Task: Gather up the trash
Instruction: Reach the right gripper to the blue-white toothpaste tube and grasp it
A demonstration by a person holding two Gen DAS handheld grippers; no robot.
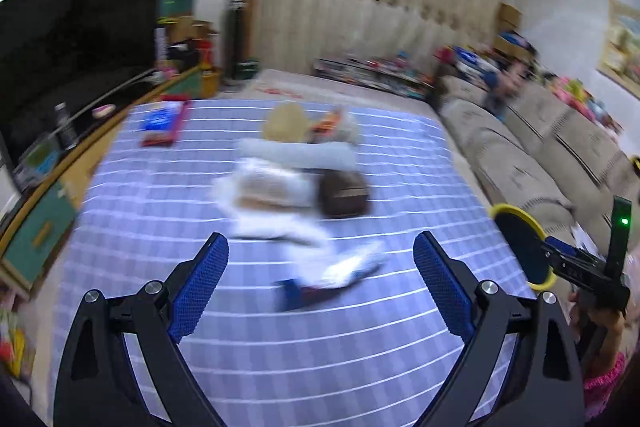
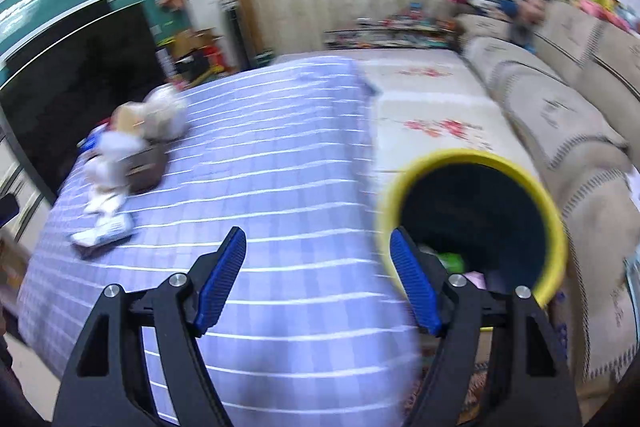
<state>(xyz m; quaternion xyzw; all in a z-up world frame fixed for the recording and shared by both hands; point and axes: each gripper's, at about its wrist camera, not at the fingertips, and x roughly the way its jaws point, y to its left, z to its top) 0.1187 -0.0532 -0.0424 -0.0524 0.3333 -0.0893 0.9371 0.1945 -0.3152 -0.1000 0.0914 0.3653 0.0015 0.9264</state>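
Note:
A blurred heap of trash (image 1: 296, 187) lies on the blue checked cloth (image 1: 248, 339): white crumpled paper, a brown box (image 1: 344, 195), a tan piece and a white-blue wrapper (image 1: 348, 271). My left gripper (image 1: 320, 259) is open and empty, just short of the wrapper. In the right wrist view the heap (image 2: 128, 155) lies far left. My right gripper (image 2: 318, 267) is open, its right finger (image 2: 412, 279) at the rim of a dark bin with a yellow rim (image 2: 472, 219); some trash lies in its bottom. The bin also shows in the left wrist view (image 1: 520, 247).
A beige sofa (image 1: 540, 155) runs along the right. A television (image 1: 72, 59) on a low cabinet stands at the left. A red and blue book (image 1: 164, 123) lies at the cloth's far left. A floral mat (image 2: 432, 115) lies beyond the cloth. A child (image 1: 504, 83) is on the sofa.

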